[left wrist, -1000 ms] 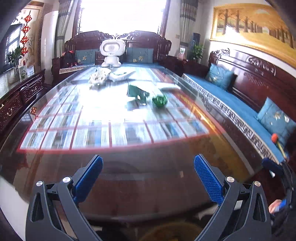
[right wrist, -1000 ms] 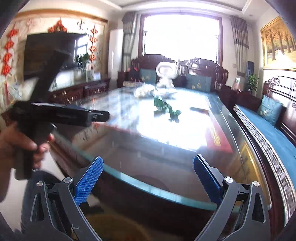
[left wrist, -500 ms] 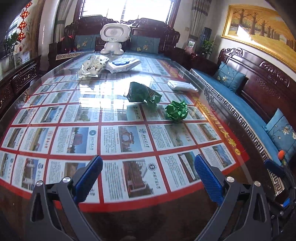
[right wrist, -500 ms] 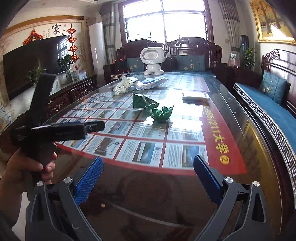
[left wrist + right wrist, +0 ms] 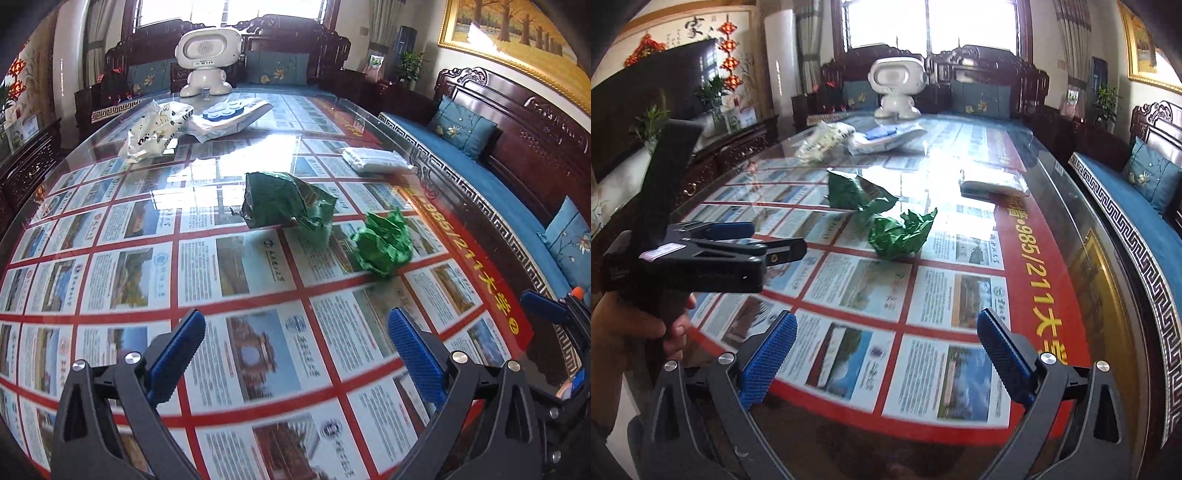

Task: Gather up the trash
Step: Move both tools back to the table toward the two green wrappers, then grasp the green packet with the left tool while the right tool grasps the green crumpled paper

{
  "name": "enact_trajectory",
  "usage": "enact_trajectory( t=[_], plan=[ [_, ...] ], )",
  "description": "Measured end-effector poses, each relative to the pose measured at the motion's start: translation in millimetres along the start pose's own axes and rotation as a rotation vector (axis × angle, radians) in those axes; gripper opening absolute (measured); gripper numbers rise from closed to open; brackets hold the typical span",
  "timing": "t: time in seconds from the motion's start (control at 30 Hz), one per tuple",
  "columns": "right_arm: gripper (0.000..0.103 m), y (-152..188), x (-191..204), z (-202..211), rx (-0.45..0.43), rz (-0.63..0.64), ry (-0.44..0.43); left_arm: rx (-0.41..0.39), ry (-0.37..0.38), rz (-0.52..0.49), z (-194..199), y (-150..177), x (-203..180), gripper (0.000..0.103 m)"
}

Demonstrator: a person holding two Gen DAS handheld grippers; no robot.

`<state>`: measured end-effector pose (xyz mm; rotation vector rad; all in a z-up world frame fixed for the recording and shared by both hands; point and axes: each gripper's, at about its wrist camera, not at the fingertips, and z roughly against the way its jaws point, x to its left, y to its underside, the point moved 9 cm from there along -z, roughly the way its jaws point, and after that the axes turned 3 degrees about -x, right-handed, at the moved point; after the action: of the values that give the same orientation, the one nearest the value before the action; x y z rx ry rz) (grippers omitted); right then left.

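A crumpled bright green paper ball lies on the glass table; it also shows in the right wrist view. A dark green foil wrapper lies just behind and left of it, also in the right wrist view. Farther back lie a white crumpled bag, a white-and-blue package and a flat white packet. My left gripper is open and empty above the table, short of the green pieces. My right gripper is open and empty near the front edge.
The glass table covers printed sheets with red borders. A white robot toy stands at the far end. Dark wooden benches with blue cushions run along the right and back. The left gripper's side shows in the right wrist view.
Both grippers have moved forward over the table toward the green trash, which now looks larger and nearer. Both stay open.
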<state>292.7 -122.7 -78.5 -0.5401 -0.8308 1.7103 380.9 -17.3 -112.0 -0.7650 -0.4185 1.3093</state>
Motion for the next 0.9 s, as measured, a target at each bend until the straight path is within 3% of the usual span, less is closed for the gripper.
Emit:
enact_trajectory(
  t=[0.27, 0.47, 0.57, 0.63, 0.7, 0.9],
  plan=[
    [0.094, -37.8, -30.5, -85.1, 0.084, -0.02, 0.075, -0.036, -0.042, -0.018, -27.8, -32.6, 23.5, 0.099],
    [0.092, -49.1, -34.0, -116.9, 0.095, -0.04, 0.07, -0.033, -0.046, -0.008, -41.4, -42.7, 35.5, 0.099],
    [0.067, -46.5, -34.7, -127.8, 0.139, -0.028, 0.08, -0.026, -0.016, 0.0, -47.3, -46.7, 33.3, 0.099],
    [0.049, -44.2, -31.1, -128.8, 0.147, -0.033, 0.031, -0.017, -0.002, -0.007, -52.2, -48.8, 28.8, 0.099],
    [0.039, -44.0, -28.6, -125.4, 0.137, -0.011, 0.021, -0.013, 0.001, -0.021, -57.1, -51.8, 24.6, 0.099],
    [0.036, -42.1, -30.5, -120.9, 0.13, 0.024, 0.02, -0.025, -0.008, -0.055, -70.5, -69.6, 18.3, 0.099]
  ],
)
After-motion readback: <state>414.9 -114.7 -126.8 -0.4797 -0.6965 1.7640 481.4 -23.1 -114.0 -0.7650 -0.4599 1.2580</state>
